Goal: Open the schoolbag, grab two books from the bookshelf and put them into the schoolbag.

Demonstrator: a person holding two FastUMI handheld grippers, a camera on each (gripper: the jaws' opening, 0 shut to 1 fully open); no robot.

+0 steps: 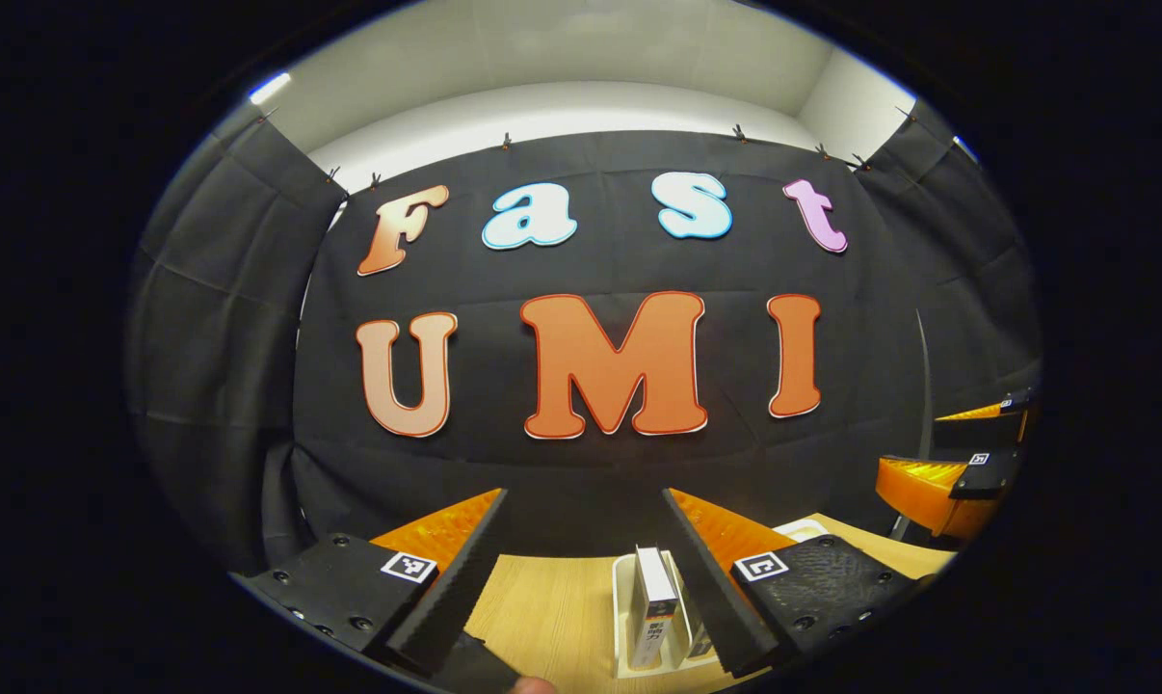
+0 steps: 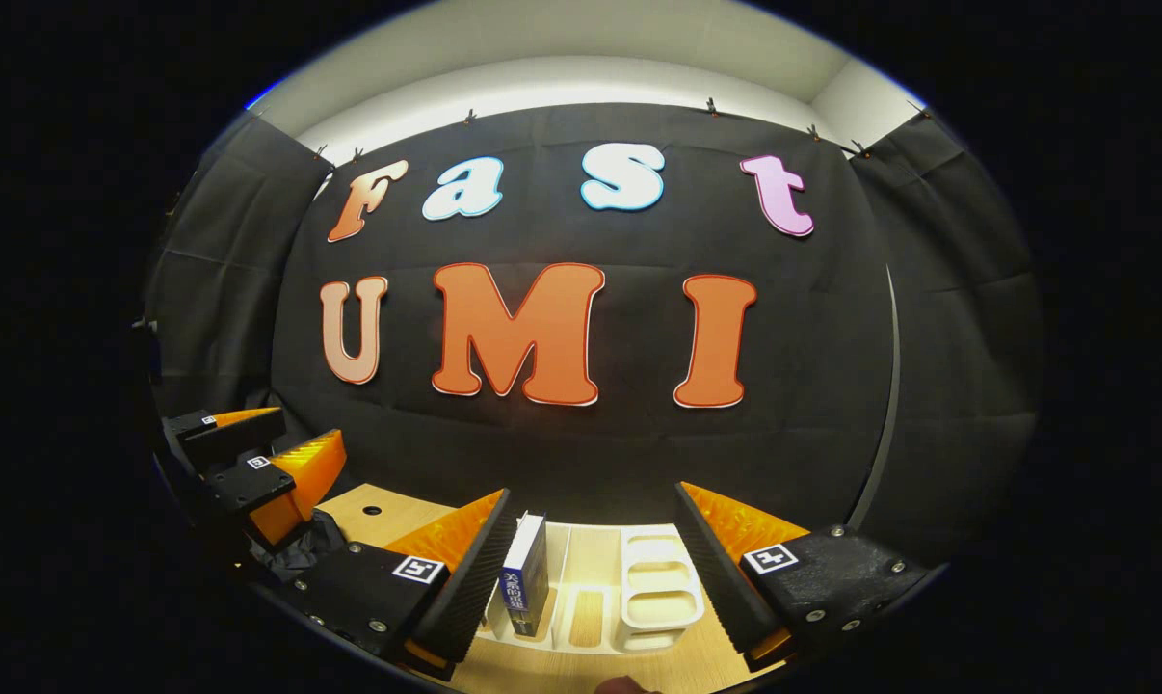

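Two books stand upright in the white slotted plastic bookshelf (image 2: pixel 653 588) on the light wooden table (image 1: pixel 552 607). I see the white-spined book (image 1: pixel 654 602) and the blue-spined book (image 2: pixel 525 578). My left gripper (image 1: pixel 581 578) and right gripper (image 2: pixel 591 578) hover before that rack, jaws spread wide, holding nothing.

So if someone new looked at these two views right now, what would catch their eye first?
Probably the open orange-and-black left tongs and right tongs, spread wide at the bottom of their own views. Between them stands a white bookshelf on the wooden table, holding an upright blue-spined book near the right tongs' left finger and a white book by the left tongs' right finger.
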